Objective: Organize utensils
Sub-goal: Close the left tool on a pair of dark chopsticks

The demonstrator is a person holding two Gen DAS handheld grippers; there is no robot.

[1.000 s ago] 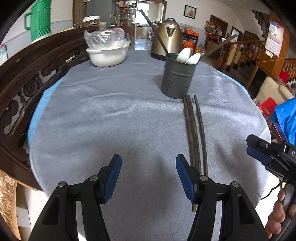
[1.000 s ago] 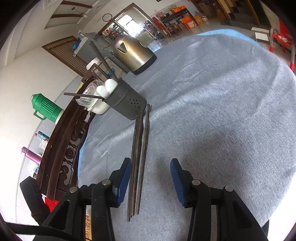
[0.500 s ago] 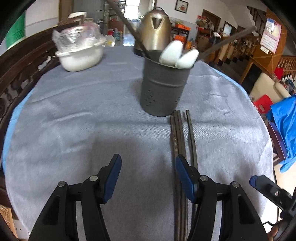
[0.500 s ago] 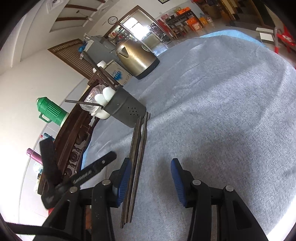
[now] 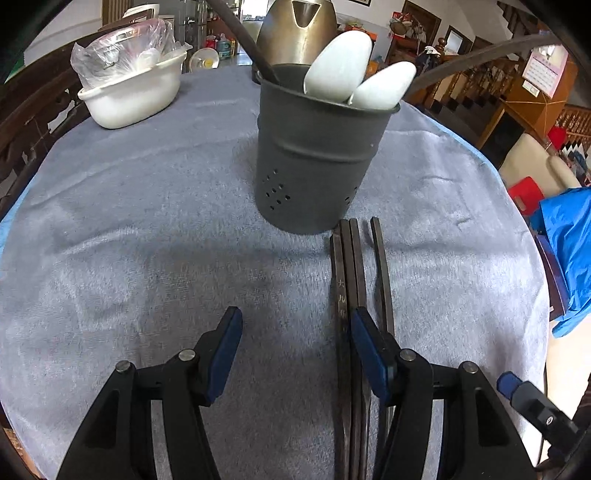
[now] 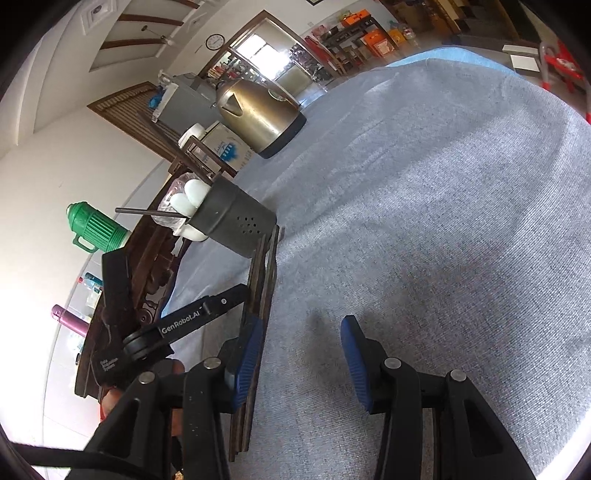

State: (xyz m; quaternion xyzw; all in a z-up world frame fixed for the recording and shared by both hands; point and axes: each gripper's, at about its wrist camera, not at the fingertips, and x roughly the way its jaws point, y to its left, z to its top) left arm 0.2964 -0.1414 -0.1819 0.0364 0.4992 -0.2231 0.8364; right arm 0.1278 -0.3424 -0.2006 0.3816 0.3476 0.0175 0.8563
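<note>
1. Left wrist view: my left gripper (image 5: 295, 350) points down at the surface (image 5: 147, 240), which is covered with a grey-blue cloth; its jaws are released, with only bare cloth between the blue pads.
2. A dark grey utensil holder (image 5: 314, 158) stands upright ahead of my left gripper, perforated near its base. It contains two white spoons (image 5: 338, 70) and two dark chopsticks leaning outward over the rim.
3. Four dark chopsticks (image 5: 347, 288) lie flat on the cloth, side by side, their far ends just beside the holder's base. They run back under my left gripper's right-hand finger; one lies slightly apart from the other three.
4. A white bowl (image 5: 133, 99) with a plastic bag in it stands at the far left; a metal kettle (image 5: 295, 29) stands behind the holder.
5. Right wrist view: my right gripper (image 6: 303, 362) has its jaws released, over bare cloth. The chopsticks pass under its left-hand finger, outside the gap.
6. My left gripper appears at the left of this view, its black finger reaching to the chopsticks' side; whether it touches them I cannot tell.
7. A green flask (image 6: 96, 229) stands beyond the surface's edge.
</note>
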